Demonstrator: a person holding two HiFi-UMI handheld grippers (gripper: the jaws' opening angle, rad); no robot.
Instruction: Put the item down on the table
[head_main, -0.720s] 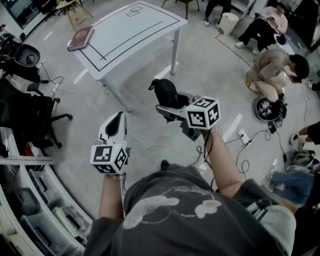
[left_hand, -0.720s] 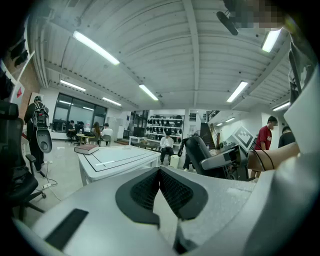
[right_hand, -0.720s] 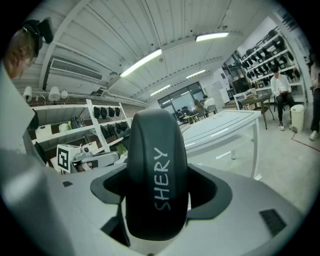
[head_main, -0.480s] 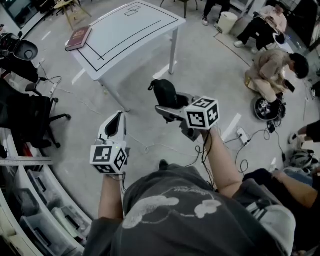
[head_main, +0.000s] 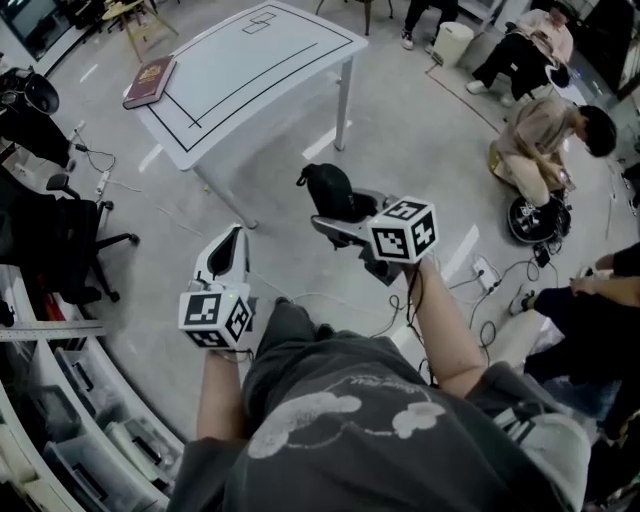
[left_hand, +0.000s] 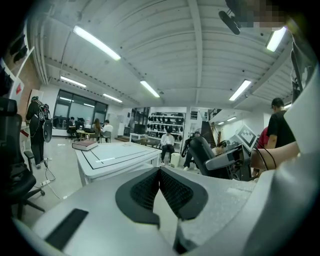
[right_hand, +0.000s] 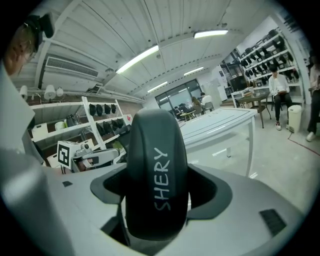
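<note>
A black oval case (right_hand: 156, 175) with white lettering stands upright between the jaws of my right gripper (head_main: 338, 205), which is shut on it. In the head view the black case (head_main: 328, 190) hangs in the air over the floor, short of the white table (head_main: 250, 70). My left gripper (head_main: 230, 250) is lower and to the left, its jaws closed together with nothing between them; its ribbed pads (left_hand: 172, 189) meet in the left gripper view. The table (left_hand: 112, 155) shows ahead of it, with black lines drawn on its top.
A dark red book (head_main: 148, 80) lies at the table's far left corner. Office chairs (head_main: 60, 240) and storage bins stand at the left. Several people (head_main: 545, 130) sit or crouch at the right, near cables (head_main: 480, 290) on the floor.
The view has shifted slightly, so the table sits a little further left and up. Both grippers keep their places, the case still held in the right one.
</note>
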